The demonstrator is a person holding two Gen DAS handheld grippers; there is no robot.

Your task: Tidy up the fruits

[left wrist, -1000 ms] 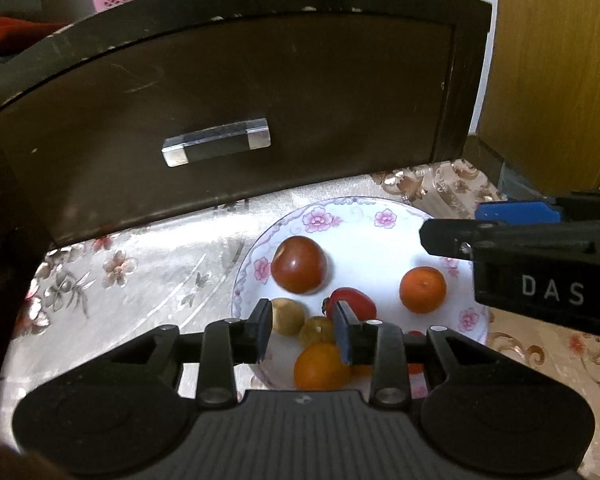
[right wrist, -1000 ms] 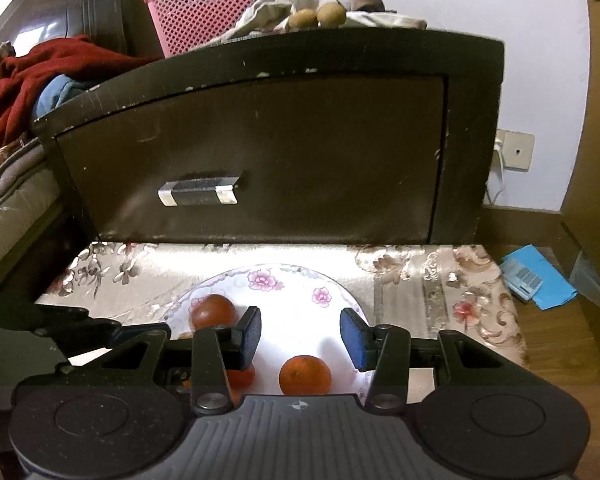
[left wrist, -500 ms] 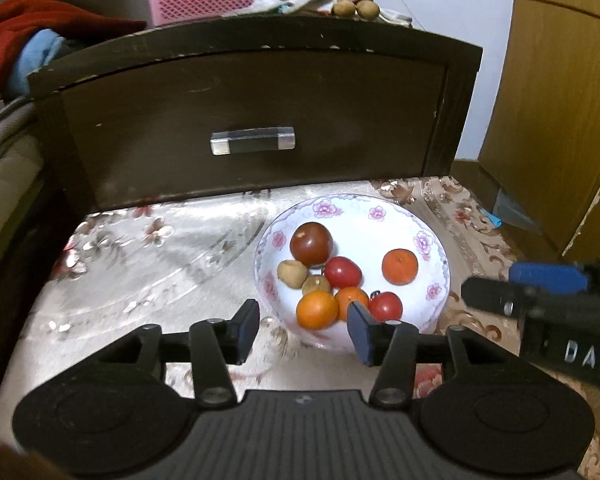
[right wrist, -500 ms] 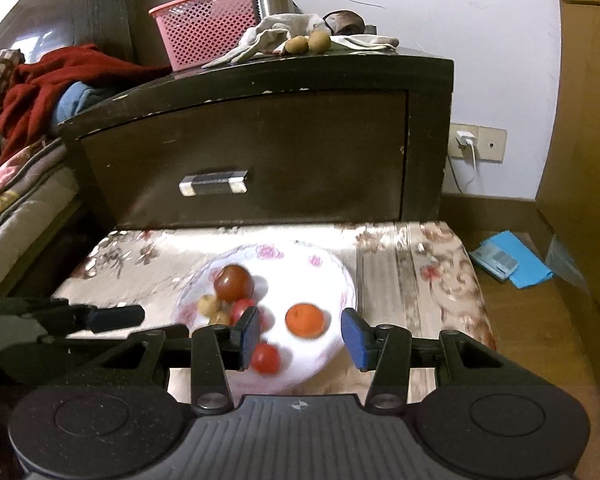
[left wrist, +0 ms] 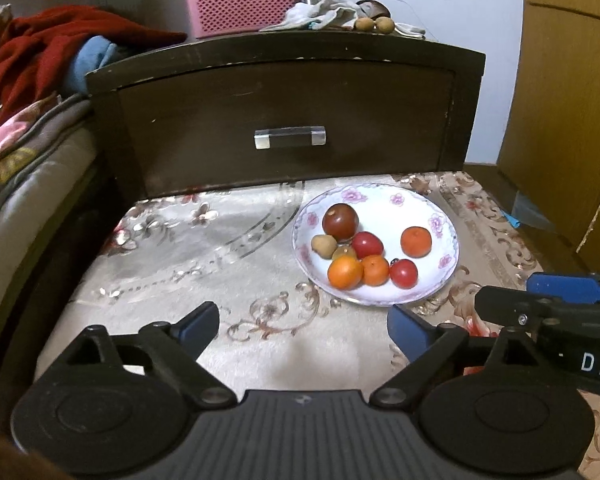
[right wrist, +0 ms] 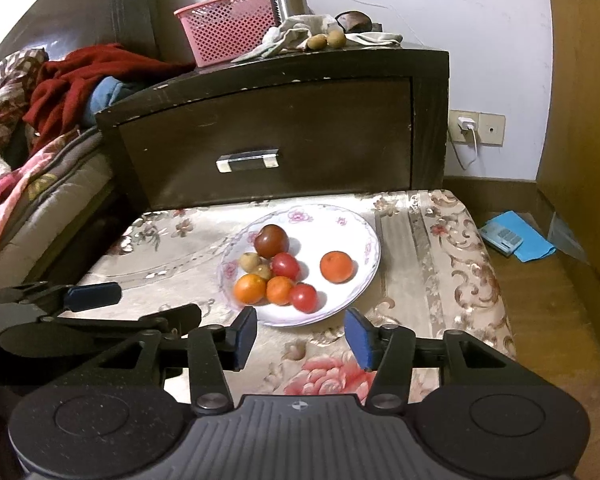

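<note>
White porcelain with pink flowers, the plate (left wrist: 440, 204) sits on the brocade-covered surface (left wrist: 204, 256) and holds all the fruit: a dark tomato (left wrist: 340, 221) at 12 o'clock, one orange (left wrist: 416, 241) alone at 3 o'clock, the rest clustered toward 7 o'clock. Left gripper (left wrist: 302, 326) and right gripper (right wrist: 301, 334) both hover spread and empty, just short of the plate's 6 o'clock rim.

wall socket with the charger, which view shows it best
The right wrist view: the socket sits in full view on the wall right of the nightstand, charger plugged in, cable hanging. The left wrist view shows none of it; the nightstand blocks that stretch of wall.
</note>
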